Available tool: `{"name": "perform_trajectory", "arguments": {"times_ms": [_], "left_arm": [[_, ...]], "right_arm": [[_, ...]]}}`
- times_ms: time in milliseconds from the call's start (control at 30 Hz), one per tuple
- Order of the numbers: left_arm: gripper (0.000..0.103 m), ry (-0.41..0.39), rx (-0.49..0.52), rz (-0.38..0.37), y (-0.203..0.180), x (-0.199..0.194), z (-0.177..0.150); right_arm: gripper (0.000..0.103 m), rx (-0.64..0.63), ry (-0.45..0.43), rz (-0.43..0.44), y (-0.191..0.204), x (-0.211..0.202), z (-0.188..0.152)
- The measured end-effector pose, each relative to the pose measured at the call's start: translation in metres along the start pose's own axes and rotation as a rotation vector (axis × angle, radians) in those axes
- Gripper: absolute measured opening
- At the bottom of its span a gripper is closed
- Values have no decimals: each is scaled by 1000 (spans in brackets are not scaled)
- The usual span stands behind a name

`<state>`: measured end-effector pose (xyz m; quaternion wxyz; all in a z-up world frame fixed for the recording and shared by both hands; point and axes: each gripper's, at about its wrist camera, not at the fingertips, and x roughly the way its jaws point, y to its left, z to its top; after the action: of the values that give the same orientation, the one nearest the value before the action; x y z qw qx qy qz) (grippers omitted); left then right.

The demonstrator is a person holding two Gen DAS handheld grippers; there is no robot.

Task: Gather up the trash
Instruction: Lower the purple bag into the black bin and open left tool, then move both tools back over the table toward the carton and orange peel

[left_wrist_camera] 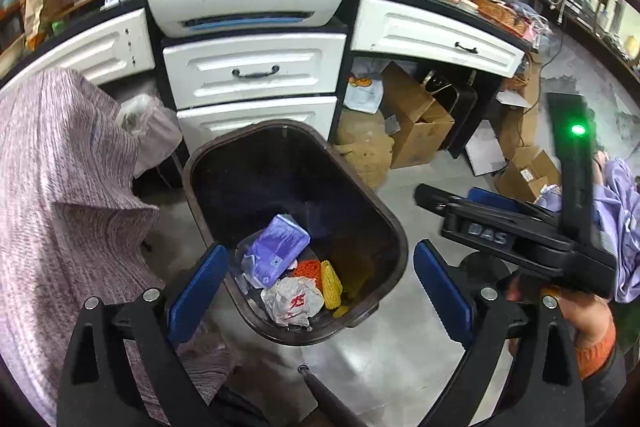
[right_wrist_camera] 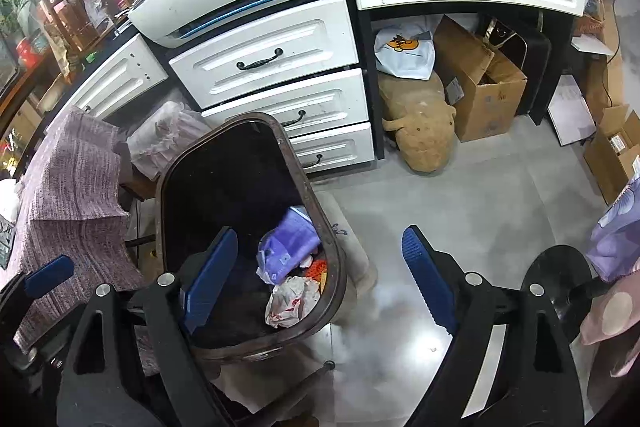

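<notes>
A dark brown trash bin stands on the floor under my left gripper, which is open and empty above it. Inside lie a purple packet, a crumpled white wrapper, an orange piece and a yellow corn cob. My right gripper is open and empty, over the bin's right rim. The purple packet and white wrapper show there too. The right gripper also appears in the left wrist view.
White drawers and a printer stand behind the bin. A table with a purple-grey cloth is at the left. Cardboard boxes and a tan plush toy sit under the desk. A black round base is at right.
</notes>
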<state>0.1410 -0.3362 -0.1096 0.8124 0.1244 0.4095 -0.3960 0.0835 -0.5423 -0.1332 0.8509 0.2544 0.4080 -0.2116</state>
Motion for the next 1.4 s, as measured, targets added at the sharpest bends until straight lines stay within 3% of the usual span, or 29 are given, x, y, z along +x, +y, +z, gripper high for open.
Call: {"name": "perform_trajectory", "arguments": {"times_ms": [300,467,633,1067,1400], "left_arm": [[97,-87,18,-27,-2,-43,-2],[97,-128,16,-12,5,-66,-5],[97,-166,14,50,25,-92,-14],[97,-208,-148,262,138,-158,-49],[97,-186,-303,371,215,-198,-91]], "right_arm": [[87,-47,-23,74,22,-11,0],[90,-85,-42,131,44,-23,1],[92,-144,-47,214,76,-35,2],[93,-352,-54,386,166,-64,5],[94,-715,31,607,291,-79,-27]]}}
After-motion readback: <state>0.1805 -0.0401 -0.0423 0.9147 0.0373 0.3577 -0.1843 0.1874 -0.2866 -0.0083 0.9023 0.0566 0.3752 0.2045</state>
